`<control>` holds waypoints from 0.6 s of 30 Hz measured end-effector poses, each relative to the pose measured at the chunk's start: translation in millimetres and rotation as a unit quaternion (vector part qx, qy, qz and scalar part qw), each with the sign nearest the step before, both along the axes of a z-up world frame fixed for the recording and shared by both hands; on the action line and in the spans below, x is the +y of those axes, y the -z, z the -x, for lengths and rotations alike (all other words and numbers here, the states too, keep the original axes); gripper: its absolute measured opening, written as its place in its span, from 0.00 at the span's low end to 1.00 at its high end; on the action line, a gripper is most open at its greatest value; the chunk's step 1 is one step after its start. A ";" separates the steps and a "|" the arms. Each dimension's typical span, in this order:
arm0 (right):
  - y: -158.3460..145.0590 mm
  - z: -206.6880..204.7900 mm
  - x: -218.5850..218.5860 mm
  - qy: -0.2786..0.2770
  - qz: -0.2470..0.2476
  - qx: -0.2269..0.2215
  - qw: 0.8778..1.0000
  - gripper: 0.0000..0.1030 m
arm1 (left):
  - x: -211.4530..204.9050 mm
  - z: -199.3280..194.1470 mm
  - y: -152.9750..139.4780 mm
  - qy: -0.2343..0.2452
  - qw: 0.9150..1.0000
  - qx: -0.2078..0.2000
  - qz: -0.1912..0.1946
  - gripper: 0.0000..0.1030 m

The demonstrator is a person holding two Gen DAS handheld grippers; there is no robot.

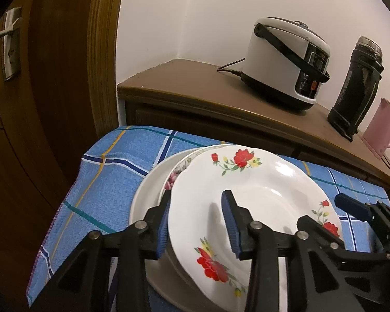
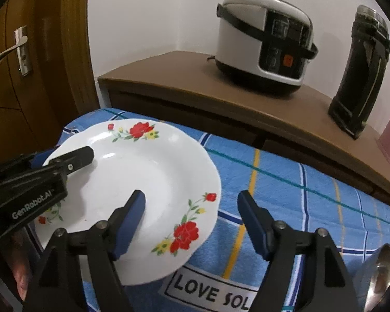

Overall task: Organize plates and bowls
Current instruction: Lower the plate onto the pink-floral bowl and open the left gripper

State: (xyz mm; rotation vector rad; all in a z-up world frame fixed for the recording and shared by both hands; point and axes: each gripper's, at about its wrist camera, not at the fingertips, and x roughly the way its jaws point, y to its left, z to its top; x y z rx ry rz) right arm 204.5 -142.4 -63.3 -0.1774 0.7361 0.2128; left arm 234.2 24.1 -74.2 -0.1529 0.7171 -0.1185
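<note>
From my left wrist camera: my left gripper [image 1: 199, 221] straddles the near-left rim of a red-flowered plate [image 1: 249, 200], fingers set narrow; whether the pads press I cannot tell. That plate tops a stack: a second floral plate [image 1: 174, 174] and a plain white plate [image 1: 150, 182] peek out beneath, all on a blue checked cloth [image 1: 111, 176]. Stacking looks well along.

From my right wrist camera: my right gripper [image 2: 192, 223] stands wide, holding nothing, one finger over the plate, one over the cloth. A steel bowl [image 2: 382, 273] lies at the lower right edge, apart from the stack; I judge it still needs sorting.
</note>
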 end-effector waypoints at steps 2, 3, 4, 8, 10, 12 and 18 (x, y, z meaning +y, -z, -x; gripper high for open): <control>-1.1 -2.3 -1.1 0.003 -0.002 -0.002 1.000 0.77 | -3.3 -0.1 0.7 0.005 1.000 -0.002 -0.006 0.47; -0.5 -4.3 -0.5 0.001 -0.002 0.000 1.000 0.77 | -5.8 -0.3 0.8 0.006 1.000 -0.002 -0.014 0.48; 0.1 -5.3 0.9 -0.002 -0.002 0.002 1.000 0.77 | -7.8 -0.4 1.0 0.006 1.000 -0.001 -0.020 0.49; 5.2 -7.5 4.9 -0.010 0.009 0.011 1.000 0.77 | -7.1 -0.5 1.6 0.015 1.000 0.000 -0.015 0.54; 5.6 -7.0 2.1 -0.010 0.004 0.011 1.000 0.77 | -6.9 0.5 1.6 0.019 1.000 0.000 -0.013 0.55; 6.8 -8.0 -1.2 -0.011 0.003 0.016 1.000 0.77 | -6.4 0.3 1.8 0.021 1.000 0.001 -0.011 0.56; 14.6 -12.2 -11.3 0.001 0.005 0.028 1.000 0.77 | 2.5 1.5 0.7 0.029 0.999 0.002 0.033 0.59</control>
